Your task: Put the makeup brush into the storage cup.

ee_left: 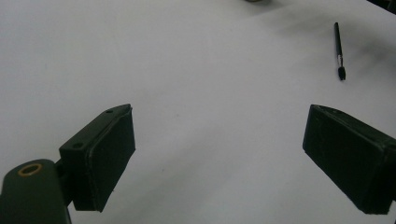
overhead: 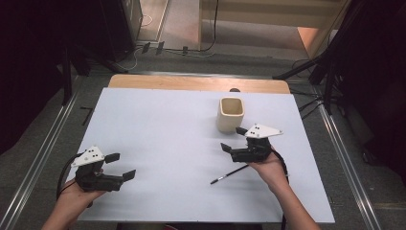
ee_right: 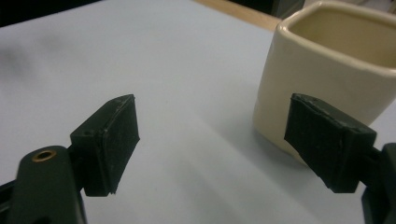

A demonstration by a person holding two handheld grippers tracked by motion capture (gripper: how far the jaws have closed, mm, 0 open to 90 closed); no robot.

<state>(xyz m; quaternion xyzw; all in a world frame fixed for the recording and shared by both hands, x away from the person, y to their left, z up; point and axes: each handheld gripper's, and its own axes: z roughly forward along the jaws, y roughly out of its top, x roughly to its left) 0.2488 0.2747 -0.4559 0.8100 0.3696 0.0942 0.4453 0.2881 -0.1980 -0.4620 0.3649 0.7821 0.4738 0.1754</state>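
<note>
A cream square cup [overhead: 231, 114] stands upright on the white table sheet [overhead: 167, 124], right of the middle; in the right gripper view the cup [ee_right: 322, 74] rises close ahead, beside the right-hand jaw. A thin black brush [overhead: 230, 174] lies flat just below my right gripper [overhead: 232, 139], which is open and empty, a short way in front of the cup. My left gripper [overhead: 120, 166] rests open at the near left with nothing between its jaws. In the left gripper view the brush [ee_left: 339, 50] lies far off at the upper right, bristle end toward the camera.
A strip of wooden tabletop [overhead: 198, 84] shows along the far edge of the white sheet. Metal rails [overhead: 48, 143] run down both sides of the table. Dark stands and cables [overhead: 330, 67] crowd the floor at the back right.
</note>
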